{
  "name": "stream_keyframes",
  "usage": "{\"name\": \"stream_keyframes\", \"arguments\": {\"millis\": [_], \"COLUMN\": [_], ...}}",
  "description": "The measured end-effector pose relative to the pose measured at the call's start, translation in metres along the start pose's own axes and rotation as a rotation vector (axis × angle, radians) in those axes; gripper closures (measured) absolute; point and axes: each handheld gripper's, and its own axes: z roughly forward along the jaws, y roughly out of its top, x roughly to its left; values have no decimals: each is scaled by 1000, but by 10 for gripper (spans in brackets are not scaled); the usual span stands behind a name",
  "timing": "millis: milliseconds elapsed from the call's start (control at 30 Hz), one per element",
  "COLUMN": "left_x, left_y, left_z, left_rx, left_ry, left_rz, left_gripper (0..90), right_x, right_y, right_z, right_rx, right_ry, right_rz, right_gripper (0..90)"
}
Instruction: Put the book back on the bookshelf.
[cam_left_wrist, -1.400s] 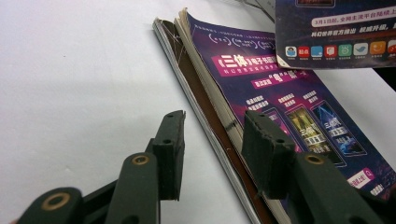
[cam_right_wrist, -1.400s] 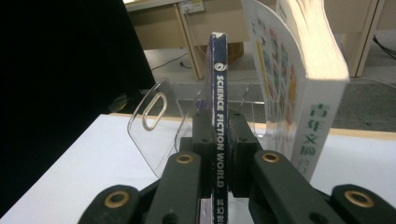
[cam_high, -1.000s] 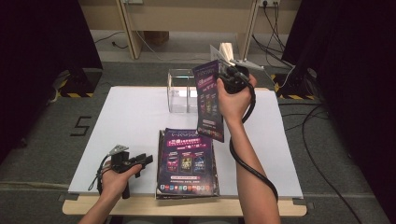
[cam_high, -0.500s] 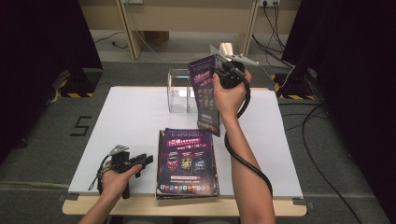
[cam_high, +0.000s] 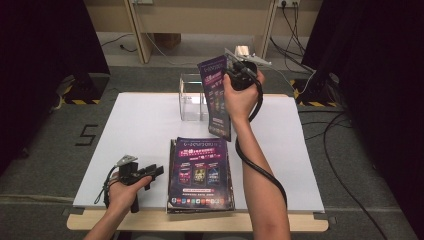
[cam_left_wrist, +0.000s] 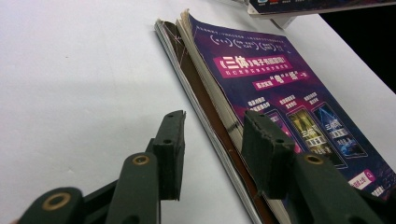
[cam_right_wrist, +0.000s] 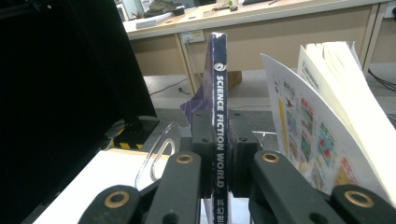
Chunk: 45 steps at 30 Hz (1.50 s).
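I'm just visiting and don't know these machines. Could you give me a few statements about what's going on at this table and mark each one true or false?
1. The right claw is clamped on the spine of a magazine. True.
2. That magazine lies flat on the table. False: it is held upright in the air, its pages fanning open.
3. A stack of magazines lies at the near edge of the table. True.
4. The left claw grips the stack. False: its jaws stand open beside the stack's edge, holding nothing.
5. A clear box stands on the table behind the raised magazine. True.
6. The left hand is raised high above the table. False: it rests low at the table's near edge.
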Motion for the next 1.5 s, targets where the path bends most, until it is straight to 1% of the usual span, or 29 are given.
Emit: {"name": "stream_keyframes", "arguments": {"millis": [33,100,167,200,333,400,500,567,600,667,800,833,933,1133,1167,1200,1267,1333,1400,1500], "left_x": [0,0,0,0,0,0,-1,0,0,0,1,1,1,1,1,1,1,1,2,3], "left_y": [0,0,0,0,0,0,0,0,0,0,0,0,0,1,0,0,0,0,1,1], "left_z": [0,0,-1,-1,0,-1,-1,-1,-1,-1,-1,-1,-1,-2,-1,-1,-1,-2,-3,-3], "left_rx": [1,0,0,0,1,0,-2,-1,-1,0,0,0,-2,-6,-7,-6,-7,-7,-9,-12], "left_ry": [-1,0,-1,0,-1,-3,-4,-3,-3,-3,0,1,2,-1,1,0,0,0,3,4], "left_rz": [0,1,0,0,0,-1,-2,-2,-2,-2,-5,-4,-4,-2,-2,-3,-2,0,0,-5], "left_gripper": [588,588,588,588,589,588,589,589,589,589,593,594,594,595,596,596,596,596,596,596], "right_x": [0,2,3,3,4,3,4,4,4,3,3,3,3,7,7,7,7,8,7,4], "right_y": [1,2,3,4,8,10,14,16,17,18,20,20,20,17,17,17,17,15,12,7], "right_z": [1,3,5,6,10,11,13,16,17,20,24,25,30,38,40,41,44,46,50,57], "right_rx": [-2,-4,-7,-11,-17,-23,-37,-44,-40,-41,-53,-52,-44,-44,-47,-53,-65,-87,-108,-110], "right_ry": [-1,-1,-3,-6,-13,-14,-16,-19,-21,-27,-26,-19,-20,-30,-29,-37,-47,-62,-75,-89], "right_rz": [-3,6,1,-9,-14,-4,-4,-12,-4,-8,-6,5,14,-3,3,-8,-9,-9,0,8], "right_gripper": [846,846,846,846,846,846,846,846,846,846,846,846,846,846,846,846,846,845,844,843]}}
